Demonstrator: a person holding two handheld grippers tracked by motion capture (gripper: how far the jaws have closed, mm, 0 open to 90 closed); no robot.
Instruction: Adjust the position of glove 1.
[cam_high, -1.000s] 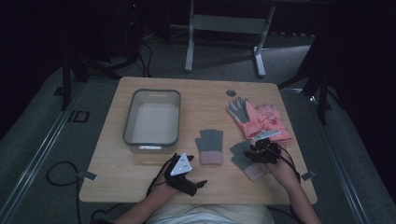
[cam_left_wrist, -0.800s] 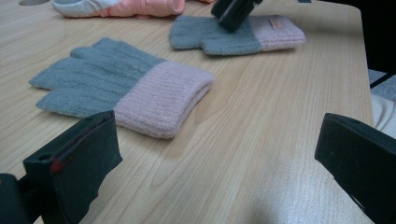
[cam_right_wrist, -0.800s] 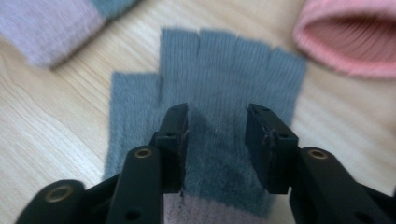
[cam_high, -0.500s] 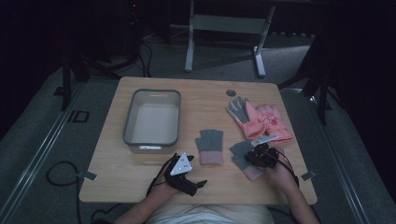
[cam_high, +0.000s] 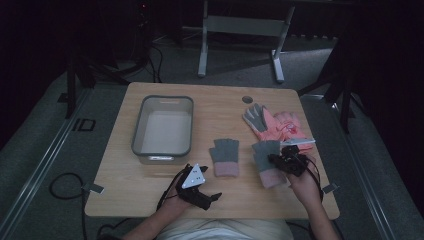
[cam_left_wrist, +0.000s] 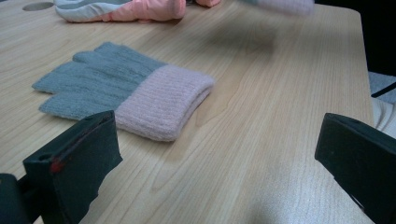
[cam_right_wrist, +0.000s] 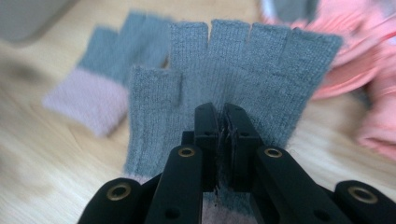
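grey fingerless glove (cam_right_wrist: 233, 79) with pink cuff: located at the right front of the worktop (cam_high: 235, 197), clamped in my right hand-held gripper (cam_right_wrist: 223, 140). the jaws have just been closing and now pinch the knit at the palm; the right gripper view shows fabric squeezed between them, glove fingers fanned beyond. in the high view this glove (cam_high: 266, 161) lies under the gripper (cam_high: 286, 161). a second grey-and-pink glove (cam_high: 224, 157) lies flat just to its left, apart from it. my left hand-held gripper (cam_high: 202, 192) rests near the front edge, jaws wide apart, holding nothing; its own view shows the second glove (cam_left_wrist: 121, 95) ahead. pink gloves (cam_high: 280, 125) are piled behind. a grey bin (cam_high: 163, 150) sits at the left.
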